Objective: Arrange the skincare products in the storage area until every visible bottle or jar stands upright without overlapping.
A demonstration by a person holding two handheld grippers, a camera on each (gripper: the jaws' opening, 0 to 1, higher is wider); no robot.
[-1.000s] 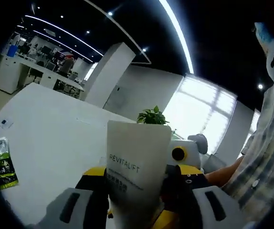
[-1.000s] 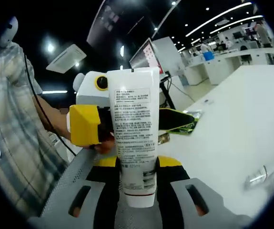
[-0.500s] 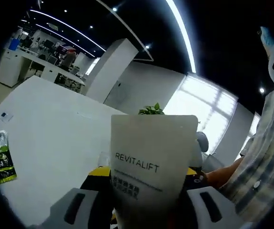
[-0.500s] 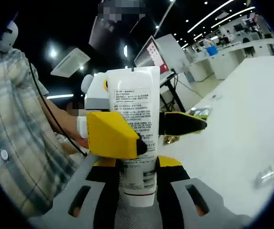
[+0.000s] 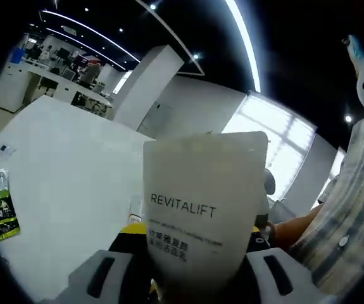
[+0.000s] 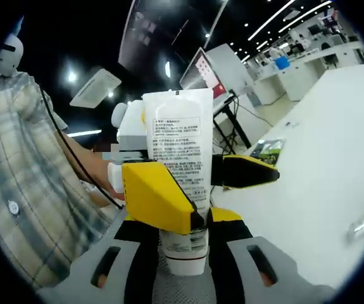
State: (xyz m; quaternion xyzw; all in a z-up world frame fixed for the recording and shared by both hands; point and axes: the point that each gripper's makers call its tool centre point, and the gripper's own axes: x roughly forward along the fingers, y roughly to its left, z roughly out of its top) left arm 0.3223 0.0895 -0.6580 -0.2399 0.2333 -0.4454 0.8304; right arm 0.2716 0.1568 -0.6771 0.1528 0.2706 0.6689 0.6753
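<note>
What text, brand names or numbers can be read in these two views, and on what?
"REVITALIFT": on the front of the white tube, left gripper view.
Lines of small characters below that word: too blurred to read.
Block of fine print on the tube's back, right gripper view: too small to read.
Barcode near the tube's lower end: digits unreadable.
Green sachet on the white table: one large numeral, too blurred to read.
</note>
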